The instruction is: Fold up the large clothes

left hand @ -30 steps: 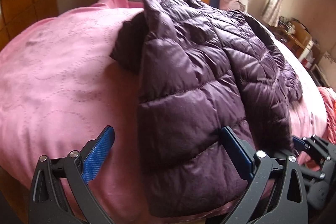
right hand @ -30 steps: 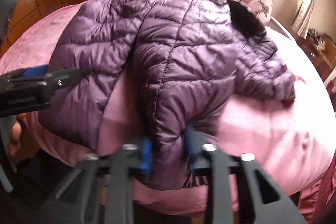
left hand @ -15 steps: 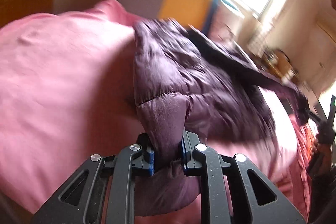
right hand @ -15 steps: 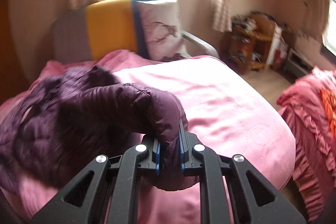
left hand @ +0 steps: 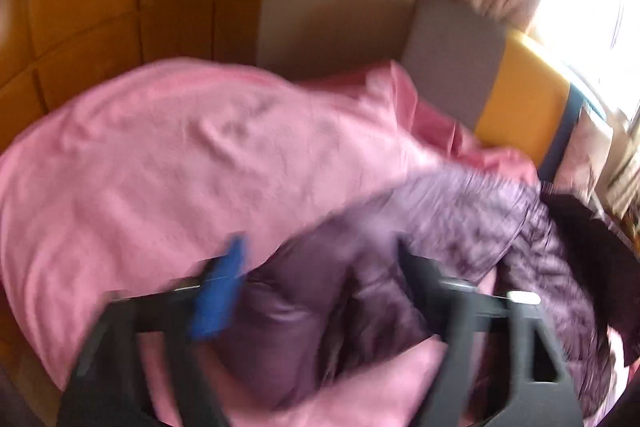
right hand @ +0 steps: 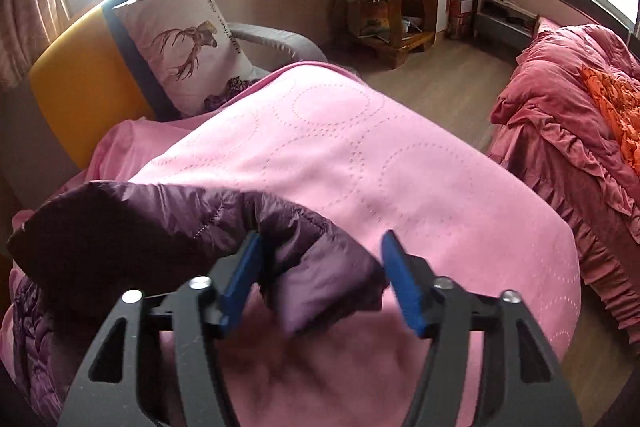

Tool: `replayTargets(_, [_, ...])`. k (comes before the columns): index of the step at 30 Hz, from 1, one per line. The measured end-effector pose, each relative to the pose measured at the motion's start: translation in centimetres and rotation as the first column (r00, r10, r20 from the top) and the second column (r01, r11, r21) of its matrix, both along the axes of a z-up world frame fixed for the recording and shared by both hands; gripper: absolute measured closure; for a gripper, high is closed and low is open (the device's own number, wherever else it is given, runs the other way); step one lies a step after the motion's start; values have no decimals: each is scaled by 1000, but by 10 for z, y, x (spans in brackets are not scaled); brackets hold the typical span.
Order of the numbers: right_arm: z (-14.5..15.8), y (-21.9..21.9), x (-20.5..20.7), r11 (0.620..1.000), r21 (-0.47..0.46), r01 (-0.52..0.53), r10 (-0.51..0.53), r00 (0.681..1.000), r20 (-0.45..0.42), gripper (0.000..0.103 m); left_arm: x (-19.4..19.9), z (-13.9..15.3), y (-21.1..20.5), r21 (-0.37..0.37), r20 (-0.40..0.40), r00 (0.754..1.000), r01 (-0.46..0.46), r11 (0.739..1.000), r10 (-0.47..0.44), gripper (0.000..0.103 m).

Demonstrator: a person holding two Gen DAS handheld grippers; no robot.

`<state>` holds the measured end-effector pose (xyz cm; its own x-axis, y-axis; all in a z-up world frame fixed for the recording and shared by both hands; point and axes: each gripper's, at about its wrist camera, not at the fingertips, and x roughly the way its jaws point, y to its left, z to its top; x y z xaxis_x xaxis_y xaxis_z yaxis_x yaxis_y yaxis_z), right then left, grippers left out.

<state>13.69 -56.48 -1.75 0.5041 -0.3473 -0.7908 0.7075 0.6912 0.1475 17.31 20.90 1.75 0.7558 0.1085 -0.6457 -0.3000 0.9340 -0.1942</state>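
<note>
A broad bed covered with a pink quilted blanket (right hand: 360, 155) is filling both views, and the dark purple quilted puffer jacket (left hand: 460, 239) is lying across it, bunched toward the yellow-and-grey padded headboard (left hand: 516, 107) in the blurred left wrist view. A white cushion printed with a stag (right hand: 188, 43) is leaning against that headboard, and a second bed heaped with rose-red ruffled bedding (right hand: 568, 123) is standing well apart on the far side of the wooden floor.

By my reading, a fold of the jacket is being let go: one edge looks laid over the body of the garment and both tools are releasing it. The next move would call for backing the tools clear without dragging the slippery padded fabric, then finding a fresh edge or sleeve to take up.

The right gripper (right hand: 320, 279) is opening, its blue pads spread wide; a folded corner of the jacket is lying between them, close to the left pad and clear of the right one, so it is no longer being pinched. The left gripper (left hand: 320, 279) is also opening to nearly its widest; jacket fabric is lying between and beyond its fingers, and though blur hides any contact, nothing looks clamped.
</note>
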Motion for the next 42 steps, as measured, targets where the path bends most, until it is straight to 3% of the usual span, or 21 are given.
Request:
replayTargets(3, [19, 14, -20, 1000, -9, -25, 25, 998, 66, 18, -9, 5, -14, -55, 64, 992, 109, 993, -105, 14])
replayTargets(5, [22, 41, -34, 992, 20, -127, 124, 987, 101, 18, -12, -3, -33, -115, 78, 971, 236, 965, -228, 14])
replayTargets(7, [13, 72, -44, 964, 81, -253, 242, 963, 123, 16, -11, -20, -55, -175, 56, 937, 348, 921, -343, 14])
replayTargets(8, [3, 90, -47, 933, 141, -331, 314, 940, 132, 16, -9, -33, -69, -230, 49, 914, 403, 886, -403, 14])
replayTargets(10, [-21, 122, -51, 873, 234, -428, 408, 903, 132, 17, -3, -51, -92, -323, 38, 875, 468, 822, -483, 14])
replayTargets(12, [-45, 150, -51, 822, 300, -485, 465, 874, 138, 18, 0, -67, -113, -379, 30, 848, 500, 779, -529, 14])
replayTargets(15, [-68, 176, -44, 773, 374, -512, 497, 856, 144, 28, 14, -90, -138, -461, 3, 818, 512, 725, -575, 14])
replayTargets(17, [-76, 183, -36, 783, 355, -511, 504, 855, 118, 43, 19, -100, -148, -531, -4, 809, 496, 687, -587, 14])
replayTargets(18, [-76, 186, -34, 776, 357, -520, 511, 850, 126, 51, 21, -104, -150, -547, -4, 804, 495, 674, -594, 26])
replayTargets(19, [-77, 188, -31, 764, 365, -532, 520, 843, 138, 67, 23, -108, -155, -557, -17, 792, 500, 663, -611, 53])
replayTargets(20, [-73, 193, -31, 755, 361, -547, 535, 833, 141, 77, 25, -110, -158, -559, -29, 780, 506, 657, -625, 66])
replayTargets(21, [-71, 195, -28, 756, 343, -558, 548, 825, 135, 80, 25, -112, -161, -553, -38, 768, 517, 654, -639, 80])
replayTargets(22, [-64, 202, -30, 753, 318, -576, 567, 813, 128, 86, 20, -111, -162, -530, -40, 762, 532, 660, -646, 88])
replayTargets(24, [-52, 210, -32, 744, 295, -600, 588, 797, 139, 89, 15, -106, -165, -508, -29, 757, 551, 662, -653, 92])
replayTargets(29, [-16, 234, -59, 691, 240, -682, 655, 731, 192, 92, -6, -83, -142, -479, 9, 771, 562, 674, -637, 94])
replayTargets(32, [-10, 249, -88, 653, 232, -720, 697, 692, 187, 92, -35, -78, -119, -467, 12, 778, 560, 684, -628, 95])
replayTargets(35, [-21, 262, -124, 620, 250, -744, 735, 662, 149, 93, -77, -87, -97, -462, -22, 788, 538, 705, -615, 95])
replayTargets(42, [-55, 276, -189, 580, 355, -733, 756, 647, 100, 93, -168, -121, -70, -477, -140, 801, 460, 749, -582, 94])
